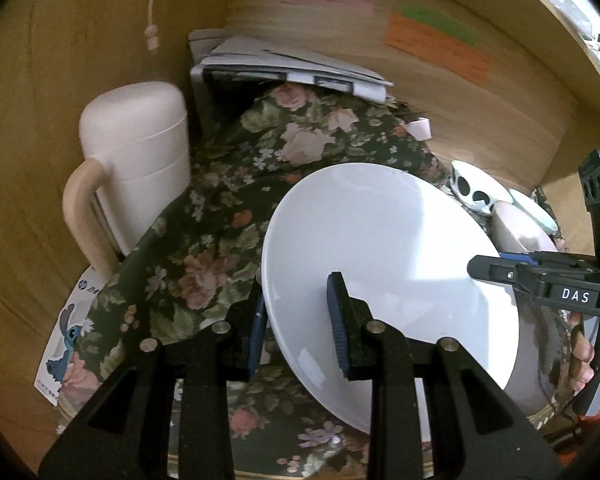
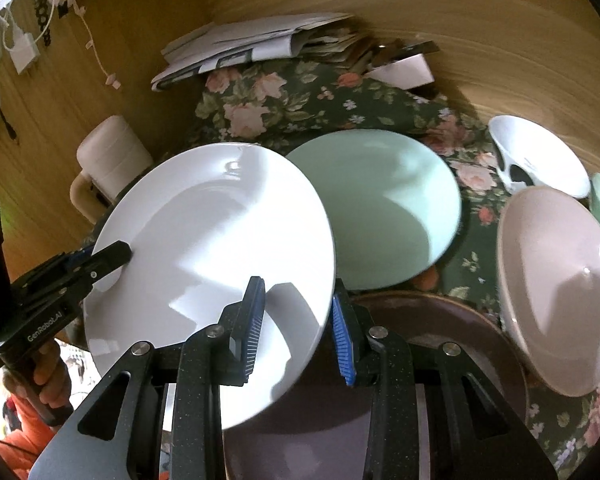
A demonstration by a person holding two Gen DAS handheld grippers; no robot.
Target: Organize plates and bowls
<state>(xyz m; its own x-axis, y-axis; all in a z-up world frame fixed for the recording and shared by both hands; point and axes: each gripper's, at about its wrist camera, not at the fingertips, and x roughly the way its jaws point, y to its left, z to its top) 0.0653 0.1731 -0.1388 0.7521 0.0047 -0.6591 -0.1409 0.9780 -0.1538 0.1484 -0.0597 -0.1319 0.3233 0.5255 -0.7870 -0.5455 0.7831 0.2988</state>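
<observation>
Wood-panelled walls point(image 1: 80, 60), dark floral tablecloth point(image 1: 204, 248), coloured paper notes point(image 1: 440, 46), sunlight from right

- Left gripper point(image 1: 300, 324): black speckled linkage arms with round silver pins – dark blue ribbed pads point(image 1: 337, 322) line the fingers; in the right wrist view white "GenRobot.AI" lettering sits at nine o'clock.
- Right gripper point(image 2: 298, 332): same black frame and silver pins, with brighter blue ribbed pads point(image 2: 342, 344); in the left wrist view a white "DAS" label shows at three o'clock.
- Both hands – bare skin, orange sleeves.
</observation>
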